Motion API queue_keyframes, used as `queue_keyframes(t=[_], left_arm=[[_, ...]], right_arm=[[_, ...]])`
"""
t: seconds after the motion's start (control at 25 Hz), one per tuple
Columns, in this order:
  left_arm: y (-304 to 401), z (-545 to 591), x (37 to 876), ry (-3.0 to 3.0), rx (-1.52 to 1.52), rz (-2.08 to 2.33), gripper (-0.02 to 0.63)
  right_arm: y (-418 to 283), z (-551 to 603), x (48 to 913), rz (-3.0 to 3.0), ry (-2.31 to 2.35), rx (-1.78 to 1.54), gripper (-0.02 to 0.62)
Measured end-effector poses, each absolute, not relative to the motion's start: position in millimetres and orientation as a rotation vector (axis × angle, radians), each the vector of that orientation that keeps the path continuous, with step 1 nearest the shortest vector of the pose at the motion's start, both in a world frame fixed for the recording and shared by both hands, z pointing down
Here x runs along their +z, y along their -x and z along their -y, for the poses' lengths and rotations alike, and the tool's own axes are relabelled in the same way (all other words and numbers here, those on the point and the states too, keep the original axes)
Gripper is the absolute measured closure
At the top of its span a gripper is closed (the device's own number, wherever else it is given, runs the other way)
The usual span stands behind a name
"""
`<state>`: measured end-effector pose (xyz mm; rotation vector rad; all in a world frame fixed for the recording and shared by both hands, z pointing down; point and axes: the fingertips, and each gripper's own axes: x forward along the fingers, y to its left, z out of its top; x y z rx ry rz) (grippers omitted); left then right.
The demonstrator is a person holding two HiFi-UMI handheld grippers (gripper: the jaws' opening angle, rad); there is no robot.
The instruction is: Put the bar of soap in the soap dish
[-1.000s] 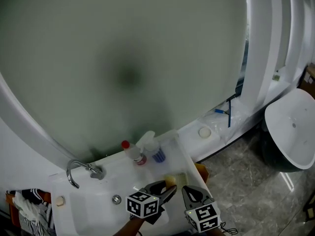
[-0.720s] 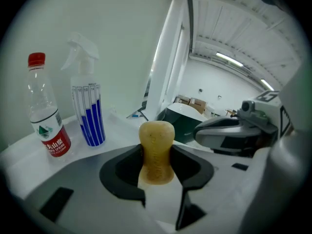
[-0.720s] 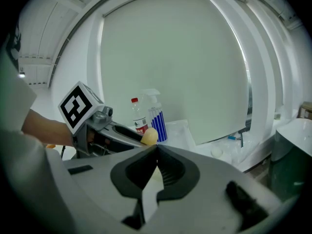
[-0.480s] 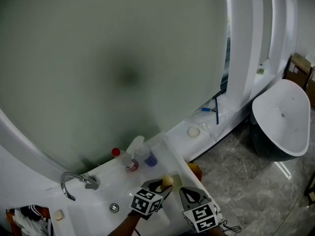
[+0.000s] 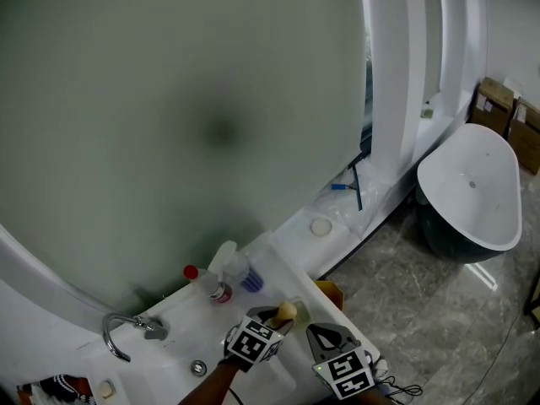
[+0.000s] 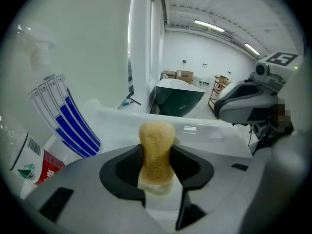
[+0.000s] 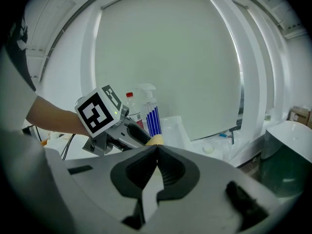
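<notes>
A yellowish bar of soap [image 6: 156, 152] stands on end between the jaws of my left gripper [image 6: 156, 167], which is shut on it. In the head view the soap [image 5: 287, 310] shows at the tip of the left gripper [image 5: 282, 318], over the right end of the white basin top [image 5: 169, 369]. Just beyond the soap lies a pale shallow tray shape [image 6: 204, 130]; I cannot tell if it is the soap dish. My right gripper [image 5: 315, 333] hangs beside the left one. Its jaws [image 7: 157, 155] are shut with nothing between them.
A spray bottle with blue stripes [image 5: 234, 268] and a red-capped bottle [image 5: 207, 283] stand at the basin's back edge. A chrome tap [image 5: 126, 334] and a drain [image 5: 198, 367] lie to the left. A dark bathtub [image 5: 468, 192] and cardboard boxes [image 5: 506, 116] are on the floor at right.
The head view has swung, so the basin, the bottles and the bathtub have slid left in the picture. The left gripper keeps its hold on the soap; both grippers stay close together.
</notes>
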<state>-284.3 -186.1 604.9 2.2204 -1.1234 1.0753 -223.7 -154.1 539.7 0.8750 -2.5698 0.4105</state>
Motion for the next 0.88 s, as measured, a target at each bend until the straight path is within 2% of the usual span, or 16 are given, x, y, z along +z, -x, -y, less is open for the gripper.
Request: queue_keyframes(t=[0.88], left_arm=[[271,188,637,-2.223,1.508,0.719,0.422]], right_arm=[[199,154,540,2.526,-0.957,0.431,0.583]])
